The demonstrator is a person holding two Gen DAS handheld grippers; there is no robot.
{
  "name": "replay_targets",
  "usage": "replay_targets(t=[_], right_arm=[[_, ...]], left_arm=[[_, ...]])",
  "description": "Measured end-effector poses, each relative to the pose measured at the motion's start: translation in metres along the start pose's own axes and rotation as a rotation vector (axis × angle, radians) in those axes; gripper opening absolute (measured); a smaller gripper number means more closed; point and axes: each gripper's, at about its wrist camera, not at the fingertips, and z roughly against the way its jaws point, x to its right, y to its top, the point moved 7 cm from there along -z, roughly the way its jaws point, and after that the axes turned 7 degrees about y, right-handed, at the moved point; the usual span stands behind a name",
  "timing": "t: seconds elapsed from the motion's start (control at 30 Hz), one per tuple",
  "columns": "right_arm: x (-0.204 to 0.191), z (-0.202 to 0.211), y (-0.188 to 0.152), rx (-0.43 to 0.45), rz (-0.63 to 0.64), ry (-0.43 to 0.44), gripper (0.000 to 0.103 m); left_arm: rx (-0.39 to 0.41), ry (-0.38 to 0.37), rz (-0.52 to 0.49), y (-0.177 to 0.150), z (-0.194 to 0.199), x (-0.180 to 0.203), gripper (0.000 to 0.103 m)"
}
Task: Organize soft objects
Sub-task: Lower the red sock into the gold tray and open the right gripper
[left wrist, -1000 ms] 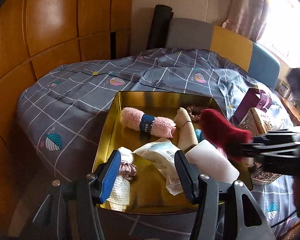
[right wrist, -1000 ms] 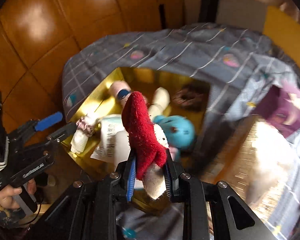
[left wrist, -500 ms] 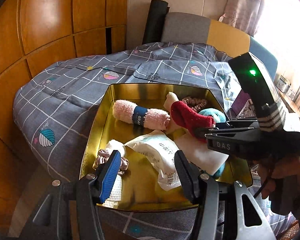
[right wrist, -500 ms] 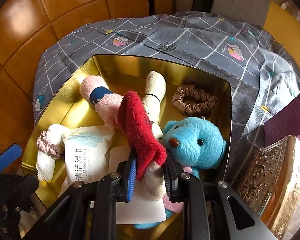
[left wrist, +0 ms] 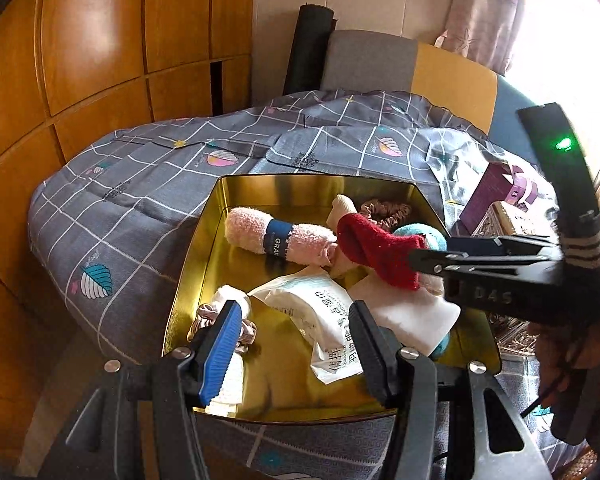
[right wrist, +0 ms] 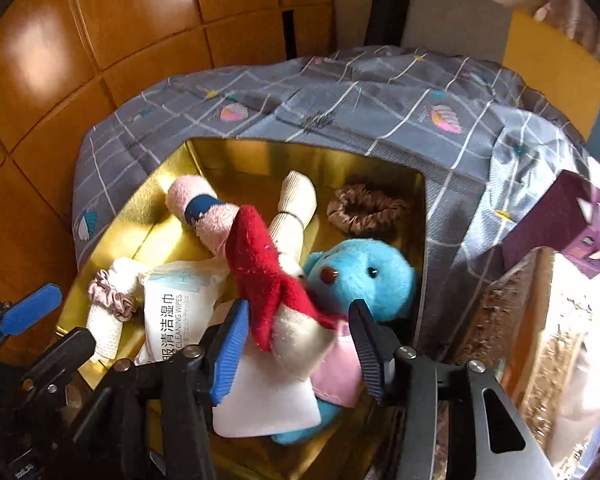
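Right gripper (right wrist: 296,344) was opening its jaws, the red sock (right wrist: 268,276) loose between them over the gold tin (right wrist: 260,156) beside the blue bear (right wrist: 364,276) (left gripper (left wrist: 296,344) hung open, empty); best widen fully, then lift straight clear.

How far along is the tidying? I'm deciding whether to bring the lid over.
Mostly packed: the gold tin already holds the pink towel roll, wipes pack, blue teddy and brown scrunchie. In hand: the red sock sits between the right gripper as it opens to release it. The left gripper hovers open and empty. Left: withdrawing.
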Motion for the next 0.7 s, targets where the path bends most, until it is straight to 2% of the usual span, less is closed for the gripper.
replay_targets(t=[0.1,0.7], right_arm=[[0.004,0.015,0.002,0.04,-0.003,-0.014,0.06],[0.01,0.079,-0.012,0.2,0.062,-0.142,0.061]], left_arm=[[0.005,-0.001,-0.006,0.0,0.002,0.002,0.056],[0.03,-0.016,-0.057,0.0,0.015,0.022,0.056]])
